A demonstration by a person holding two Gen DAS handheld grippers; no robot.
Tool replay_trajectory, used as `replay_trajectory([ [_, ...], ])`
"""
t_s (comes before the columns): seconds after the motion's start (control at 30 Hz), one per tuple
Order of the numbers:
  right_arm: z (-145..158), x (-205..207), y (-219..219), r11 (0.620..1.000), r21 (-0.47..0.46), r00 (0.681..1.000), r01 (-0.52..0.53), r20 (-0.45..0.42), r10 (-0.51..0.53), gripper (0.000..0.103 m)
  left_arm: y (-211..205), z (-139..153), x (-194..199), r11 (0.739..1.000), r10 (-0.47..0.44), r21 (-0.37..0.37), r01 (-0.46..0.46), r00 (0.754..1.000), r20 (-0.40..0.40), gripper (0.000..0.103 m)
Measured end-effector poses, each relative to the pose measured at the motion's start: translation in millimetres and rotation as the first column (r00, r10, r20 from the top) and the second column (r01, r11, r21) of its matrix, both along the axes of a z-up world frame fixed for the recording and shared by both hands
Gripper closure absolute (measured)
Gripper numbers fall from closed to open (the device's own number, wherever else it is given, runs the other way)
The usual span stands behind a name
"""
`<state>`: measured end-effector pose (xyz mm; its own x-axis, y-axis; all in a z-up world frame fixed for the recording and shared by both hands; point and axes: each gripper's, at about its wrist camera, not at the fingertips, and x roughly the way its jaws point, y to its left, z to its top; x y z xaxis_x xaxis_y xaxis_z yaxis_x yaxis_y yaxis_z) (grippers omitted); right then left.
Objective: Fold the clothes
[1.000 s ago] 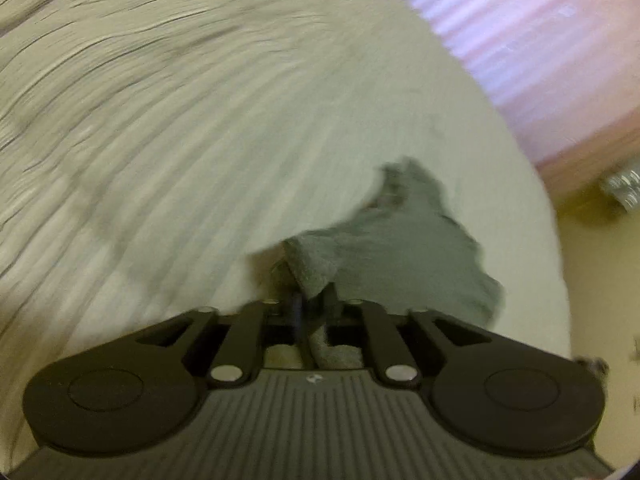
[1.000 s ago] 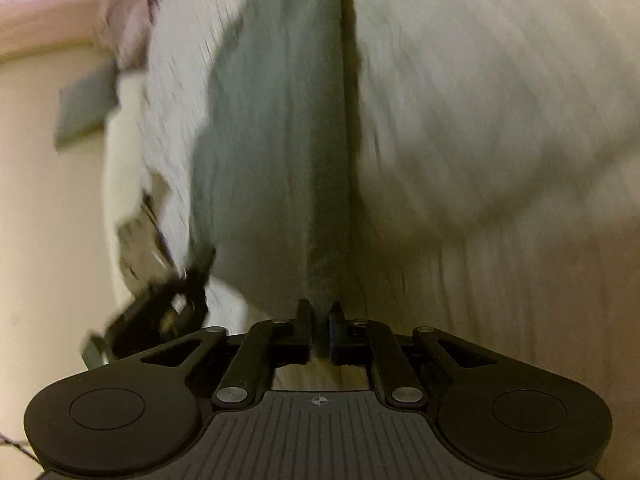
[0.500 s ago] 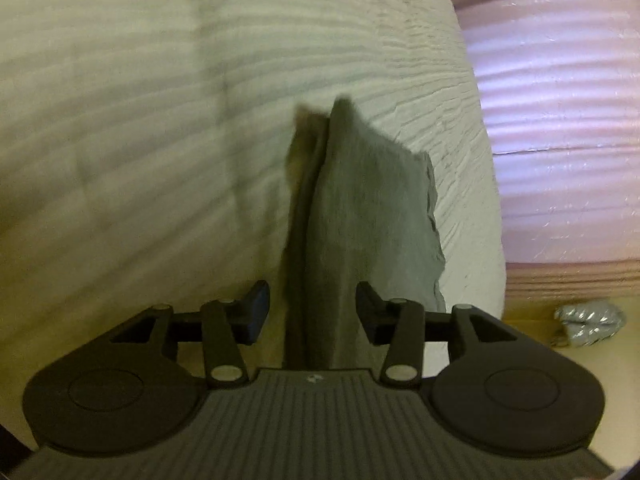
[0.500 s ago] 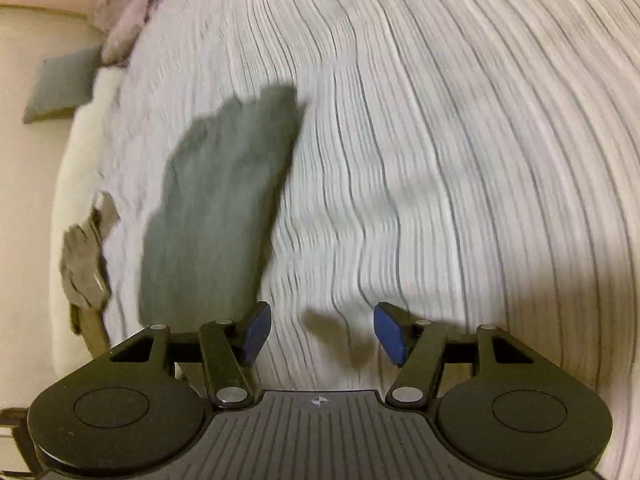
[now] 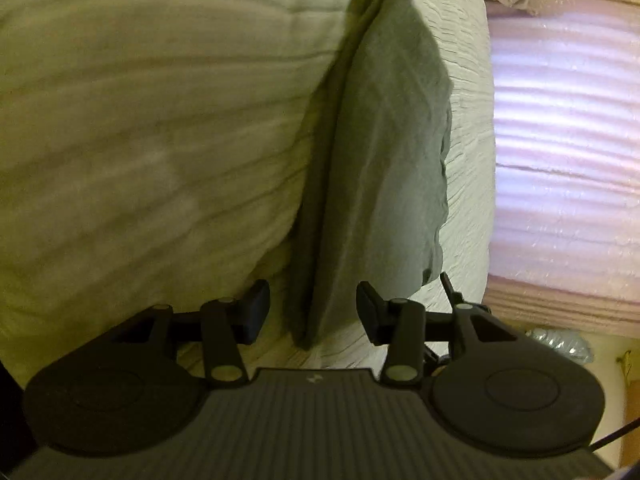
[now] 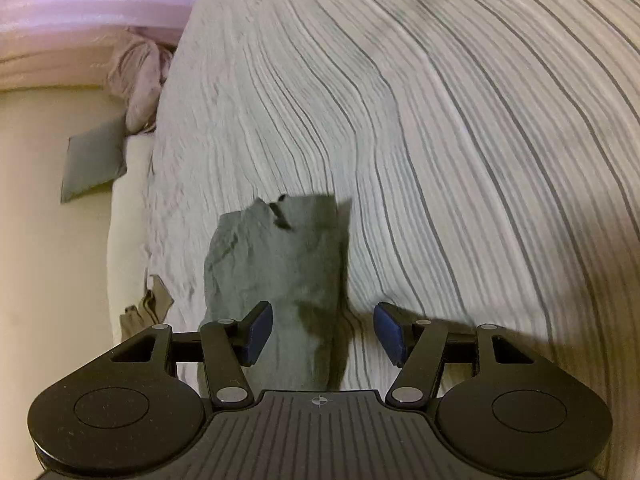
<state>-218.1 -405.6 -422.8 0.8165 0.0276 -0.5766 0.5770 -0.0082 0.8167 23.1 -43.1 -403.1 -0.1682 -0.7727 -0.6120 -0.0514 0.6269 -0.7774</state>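
The grey cloth (image 5: 384, 152) lies folded on the striped bed (image 6: 460, 128), near its edge, its long axis running straight away from both grippers. The left gripper (image 5: 313, 312) has its jaws apart, straddling the near end without pressing it; the right gripper (image 6: 323, 334) is likewise spread wide, the cloth lying towards its left finger

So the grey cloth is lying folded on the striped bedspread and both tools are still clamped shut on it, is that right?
Not quite. The grey cloth does lie folded on the striped bedspread, but neither tool grips it. The left wrist view shows the left tool with its jaws apart, clear of the cloth's edge; the right wrist view shows the right tool open too. Both have just been opening, letting the cloth go.
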Motion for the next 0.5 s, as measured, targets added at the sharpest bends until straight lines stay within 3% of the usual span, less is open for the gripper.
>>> replay_trajectory([
  [0.03, -1, 3, -2, 1.0, -0.006, 1.0, -0.015, 0.0, 0.015, 0.042, -2, -1, -1, 1.0, 0.011, -0.008, -0.011, 1.0, 0.009, 0.066],
  [0.07, -3, 9, -5, 0.999, -0.012, 0.999, -0.032, -0.002, 0.032, 0.042, -3, -3, -2, 1.0, 0.02, -0.016, -0.02, 1.0, 0.014, 0.081],
  [0.1, -4, 15, -6, 0.999, -0.025, 0.999, -0.045, -0.01, 0.045, 0.055, -3, -3, -1, 0.999, 0.025, -0.024, -0.024, 1.0, 0.013, 0.094],
  [0.13, -5, 21, -8, 0.998, -0.039, 0.998, -0.058, -0.02, 0.057, 0.099, -3, -4, -1, 0.999, 0.029, -0.032, -0.029, 0.999, 0.012, 0.1],
  [0.33, 7, 10, 17, 0.993, -0.092, 0.995, -0.08, -0.068, 0.074, 0.1, -6, 21, 26, 0.996, -0.063, -0.047, 0.07, 0.989, 0.135, 0.101],
  [0.5, 23, -20, 81, 0.998, -0.023, 0.994, -0.054, -0.099, 0.051, 0.101, 2, 40, 71, 0.982, -0.186, 0.036, 0.183, 0.951, 0.246, 0.101],
])
